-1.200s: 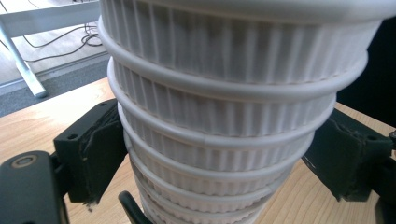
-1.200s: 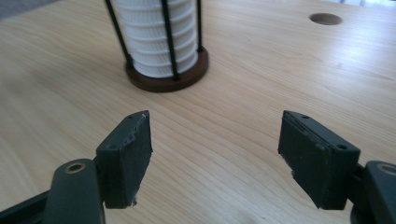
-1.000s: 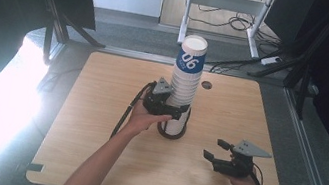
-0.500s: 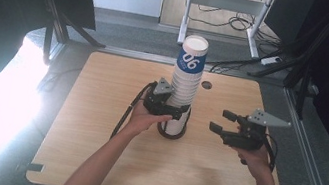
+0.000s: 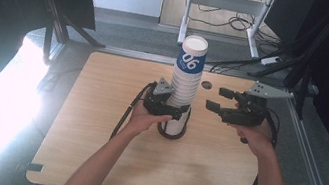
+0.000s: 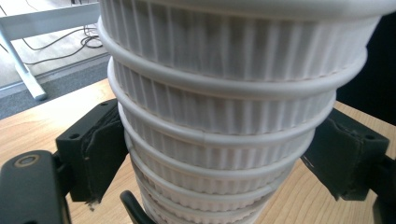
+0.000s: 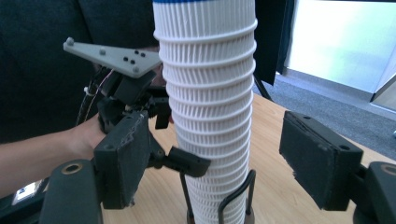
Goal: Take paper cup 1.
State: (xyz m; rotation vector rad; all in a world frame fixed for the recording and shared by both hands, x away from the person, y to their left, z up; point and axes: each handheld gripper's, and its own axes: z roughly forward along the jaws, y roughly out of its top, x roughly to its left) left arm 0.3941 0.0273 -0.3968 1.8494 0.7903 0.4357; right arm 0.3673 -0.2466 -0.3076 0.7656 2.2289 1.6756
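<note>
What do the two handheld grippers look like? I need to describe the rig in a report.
Both the left gripper and right gripper are black, with two blocky jaws faced in dark padding. Each carries a grey three-cornered plate on top and trails a black cable. The person's forearms are bare, no sleeves.

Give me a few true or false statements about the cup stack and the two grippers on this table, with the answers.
1. The left gripper clamps the stack of ribbed white paper cups low down. True.
2. The stack lies on its side. False: it stands upright in a black wire holder.
3. The right gripper holds a cup. False: its fingers are apart beside the stack, touching nothing.
4. The top cup carries a blue band. True.
5. The table is glass. False: it is light wood.
</note>
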